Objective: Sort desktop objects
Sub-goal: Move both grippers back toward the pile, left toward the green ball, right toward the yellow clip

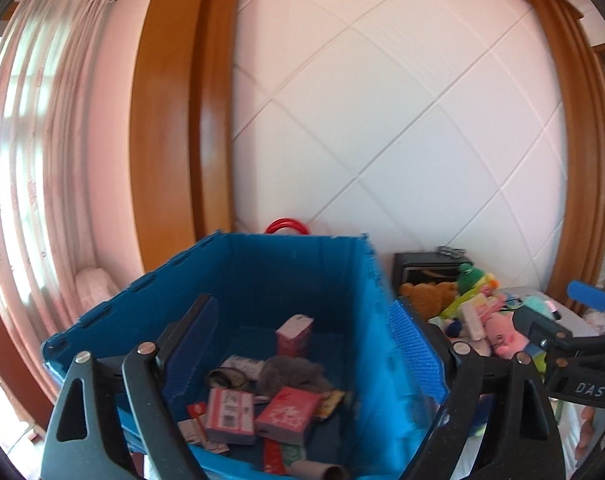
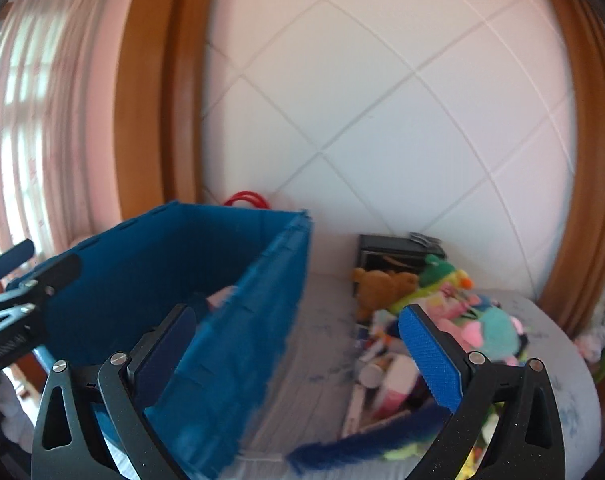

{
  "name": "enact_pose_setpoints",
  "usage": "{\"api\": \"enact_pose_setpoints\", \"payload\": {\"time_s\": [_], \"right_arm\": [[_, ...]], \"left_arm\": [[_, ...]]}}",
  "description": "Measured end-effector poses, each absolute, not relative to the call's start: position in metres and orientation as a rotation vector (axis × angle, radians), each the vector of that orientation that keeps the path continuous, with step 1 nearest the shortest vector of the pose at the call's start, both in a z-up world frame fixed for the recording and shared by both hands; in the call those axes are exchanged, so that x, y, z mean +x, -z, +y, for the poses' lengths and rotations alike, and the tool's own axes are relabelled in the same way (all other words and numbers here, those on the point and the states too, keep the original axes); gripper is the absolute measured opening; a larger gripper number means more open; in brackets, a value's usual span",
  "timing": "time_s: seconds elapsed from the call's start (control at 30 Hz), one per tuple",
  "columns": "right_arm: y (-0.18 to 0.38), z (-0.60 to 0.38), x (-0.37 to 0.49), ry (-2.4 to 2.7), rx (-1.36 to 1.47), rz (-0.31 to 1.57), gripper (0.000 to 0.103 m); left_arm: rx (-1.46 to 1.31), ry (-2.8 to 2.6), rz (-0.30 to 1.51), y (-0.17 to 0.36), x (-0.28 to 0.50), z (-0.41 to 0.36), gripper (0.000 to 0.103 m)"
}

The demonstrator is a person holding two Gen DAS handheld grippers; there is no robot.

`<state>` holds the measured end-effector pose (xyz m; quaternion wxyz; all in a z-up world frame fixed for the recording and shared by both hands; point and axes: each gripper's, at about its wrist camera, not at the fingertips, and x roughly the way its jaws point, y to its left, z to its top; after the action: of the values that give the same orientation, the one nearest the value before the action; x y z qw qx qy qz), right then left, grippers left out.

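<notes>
Left gripper (image 1: pixel 302 344), jaws spread wide and holding nothing, above the open blue crate (image 1: pixel 262 272). On the crate floor: pink cartons (image 1: pixel 288 410), a grey cloth (image 1: pixel 290 372). Right gripper (image 2: pixel 298 344), jaws likewise apart and empty, astride the crate's right wall. Beyond, on the table (image 2: pixel 326 308): a brown teddy bear (image 2: pixel 382 286), mixed plush toys (image 2: pixel 478 320), a black box (image 2: pixel 386 248).

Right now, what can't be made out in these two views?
- Right wrist view: toy pile and blue crate smeared by motion blur.
- Left wrist view: box labels in the crate too small to read.
- Left wrist view: crate's near wall hidden behind the left gripper.
</notes>
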<state>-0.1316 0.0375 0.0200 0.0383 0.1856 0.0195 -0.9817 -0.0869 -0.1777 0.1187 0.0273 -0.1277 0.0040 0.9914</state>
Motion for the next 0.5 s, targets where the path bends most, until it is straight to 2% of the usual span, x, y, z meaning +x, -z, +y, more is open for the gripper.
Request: {"api": "enact_pose_setpoints", "payload": {"time_s": [0.23,0.5], "right_arm": [[0.004,0.145,-0.109,3.159,0.679,-0.056,0.103],[0.050,0.284,-0.092,3.248,0.916,-0.160,0.103]], "left_arm": [[-0.329,-2.903,0.085,-0.117,-0.073,-0.082,0.089],[-0.598,-2.733,0.112,-0.056,-0.110,0.026,0.089]]}}
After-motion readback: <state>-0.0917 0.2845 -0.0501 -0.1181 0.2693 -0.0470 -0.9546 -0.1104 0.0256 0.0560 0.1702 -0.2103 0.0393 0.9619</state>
